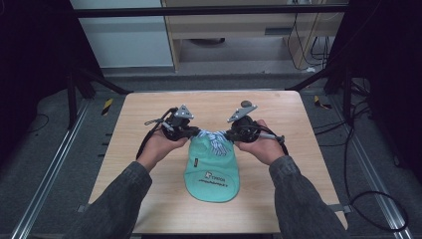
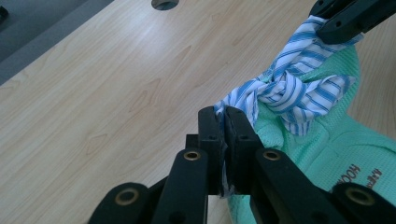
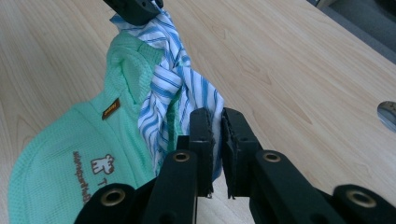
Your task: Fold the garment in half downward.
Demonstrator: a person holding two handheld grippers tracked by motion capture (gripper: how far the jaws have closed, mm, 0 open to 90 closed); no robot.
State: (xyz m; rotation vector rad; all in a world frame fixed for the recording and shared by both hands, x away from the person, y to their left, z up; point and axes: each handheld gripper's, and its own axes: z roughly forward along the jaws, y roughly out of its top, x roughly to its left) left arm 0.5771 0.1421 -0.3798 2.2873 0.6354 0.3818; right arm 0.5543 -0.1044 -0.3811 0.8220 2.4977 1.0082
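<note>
Garment: mint-green knitted piece [image 1: 211,172] with a blue-and-white striped collar [image 1: 214,141], lying flat on the wooden table [image 1: 149,114]; printed logo faces up. Rounded hem points toward the person, neck end points away.
Landmark: the striped collar; every place below is read from it.
Left gripper [image 1: 191,133]: just left of the collar, jaws clenched on one striped tail. The left gripper view shows the fabric [image 2: 243,100] pinched between the two black pads, with the knot [image 2: 285,88] beyond.
Right gripper [image 1: 230,134]: just right of the collar, jaws clamped on the opposite striped tail; the right gripper view shows blue-striped cloth [image 3: 187,93] running down into the pad gap.
Hands: left hand [image 1: 164,144] and right hand [image 1: 263,144] flank the collar symmetrically, forearms coming in from the near edge.
Knot: sits between the two grippers, at the neck of the green body; the tails run outward to each jaw.
Why held so: opposed grips on the two ends let the pull act straight through the knot. I judge this to be tying or tightening the striped ends.
Why garment lies flat: the body's weight and the table hold it down, so only the collar lifts.
Table hole [image 2: 164,3]: beyond the collar, well apart, not involved.
Risk, as judged: thin cloth could slip from the pads under hard pulling.
</note>
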